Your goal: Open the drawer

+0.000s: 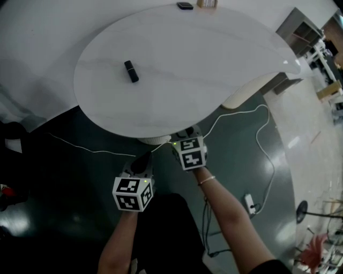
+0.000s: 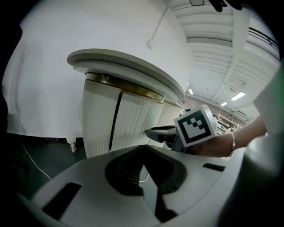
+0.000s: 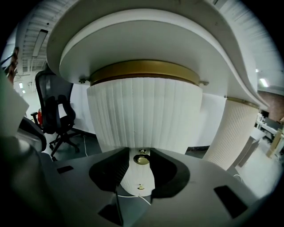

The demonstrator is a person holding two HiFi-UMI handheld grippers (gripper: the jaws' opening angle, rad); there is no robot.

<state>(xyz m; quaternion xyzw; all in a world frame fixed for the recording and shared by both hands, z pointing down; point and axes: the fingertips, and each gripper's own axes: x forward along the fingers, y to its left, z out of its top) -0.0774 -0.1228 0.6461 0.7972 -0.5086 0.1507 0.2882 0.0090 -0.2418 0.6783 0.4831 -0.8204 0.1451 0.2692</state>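
Drawer (image 3: 143,119): we place it in the fluted white base under the tabletop, facing the right gripper. We cannot trace its edges from that view.
Brass knob (image 3: 142,159): it sits low on the fluted front, with a smaller brass fitting (image 3: 140,187) straight below it.
Right gripper (image 3: 141,156): it is held close to the base. Its fingers (image 3: 120,170) stand apart on either side of the brass knob. We see a thin strip of white between the knob and the left finger, so we do not count it as clamped.
Left gripper (image 2: 143,166): it hangs back beside the right one. Its fingers (image 2: 132,176) are drawn together with only a sliver between them, and nothing is in them.
Base (image 2: 120,124): a ribbed white drum with a brass band (image 3: 144,71) under the top. In the left gripper view we note a dark vertical seam (image 2: 116,119) running down it.
Tabletop (image 1: 177,91): white, rounded, tapering to a point at the right. A small black object (image 1: 131,71) lies on it, well apart from the near edge. Another dark item (image 1: 185,6) sits at the far edge.
Floor (image 1: 69,176): dark green. A white cable (image 1: 263,144) loops across it to a white plug block (image 1: 250,203).
Beyond: a second fluted pedestal (image 3: 235,133) stands to the right, and a black office chair (image 3: 60,113) to the left.
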